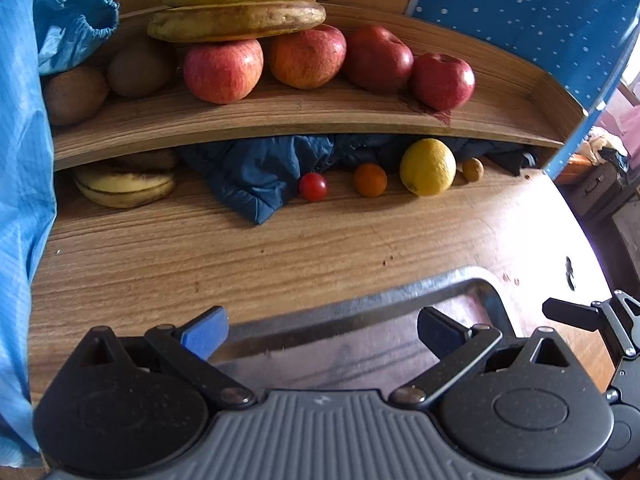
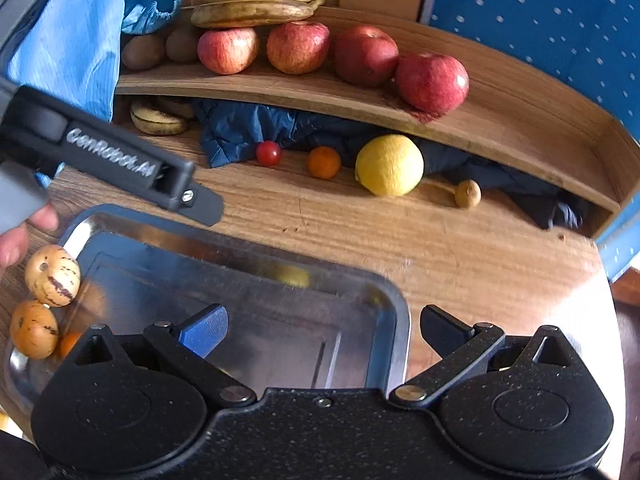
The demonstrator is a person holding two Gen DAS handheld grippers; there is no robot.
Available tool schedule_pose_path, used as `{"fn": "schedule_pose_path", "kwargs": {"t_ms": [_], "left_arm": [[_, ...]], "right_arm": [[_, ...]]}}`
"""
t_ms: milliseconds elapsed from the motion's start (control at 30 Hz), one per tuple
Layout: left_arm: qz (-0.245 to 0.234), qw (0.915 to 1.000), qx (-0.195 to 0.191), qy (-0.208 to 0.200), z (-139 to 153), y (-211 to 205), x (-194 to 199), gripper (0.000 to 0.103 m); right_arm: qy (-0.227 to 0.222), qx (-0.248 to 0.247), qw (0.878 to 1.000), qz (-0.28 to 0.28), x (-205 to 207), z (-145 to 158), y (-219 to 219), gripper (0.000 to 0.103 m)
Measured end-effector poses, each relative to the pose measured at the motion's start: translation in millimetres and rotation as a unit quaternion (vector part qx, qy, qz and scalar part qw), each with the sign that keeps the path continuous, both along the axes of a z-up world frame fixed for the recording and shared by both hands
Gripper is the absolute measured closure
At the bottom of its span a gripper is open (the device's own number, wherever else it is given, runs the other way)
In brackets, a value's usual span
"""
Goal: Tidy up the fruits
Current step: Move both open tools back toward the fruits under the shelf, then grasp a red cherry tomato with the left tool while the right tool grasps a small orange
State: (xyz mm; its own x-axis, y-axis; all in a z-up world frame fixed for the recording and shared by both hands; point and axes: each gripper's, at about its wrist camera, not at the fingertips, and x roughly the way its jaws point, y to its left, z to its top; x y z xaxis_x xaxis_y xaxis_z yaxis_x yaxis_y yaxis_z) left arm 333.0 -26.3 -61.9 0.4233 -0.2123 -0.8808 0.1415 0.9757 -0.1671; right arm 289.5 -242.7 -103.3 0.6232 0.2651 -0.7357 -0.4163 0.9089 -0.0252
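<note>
Left tool: released, empty, over steel tray.
Right tool: released, empty.
Ahead on worktop: lemon, cherry tomato.

We take this for a lived-in home: a worn wooden desk with a raised shelf holding apples and bananas, a blue jacket stuffed beneath it, and household clutter off to the side.

Left tool and right tool, both empty, fingers spread wide apart.
</note>
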Motion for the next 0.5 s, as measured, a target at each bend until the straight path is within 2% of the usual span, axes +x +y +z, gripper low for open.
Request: {"fn": "schedule_pose_path", "kwargs": {"t_ms": [500], "left_arm": [[0.087,0.9951,-0.044,0.015,-22.9,-3.1,58.6,0.001]], "right_arm": [[-0.060,-0.043,0.993,0.088,41.0,1.5,15.6,0.003]]}}
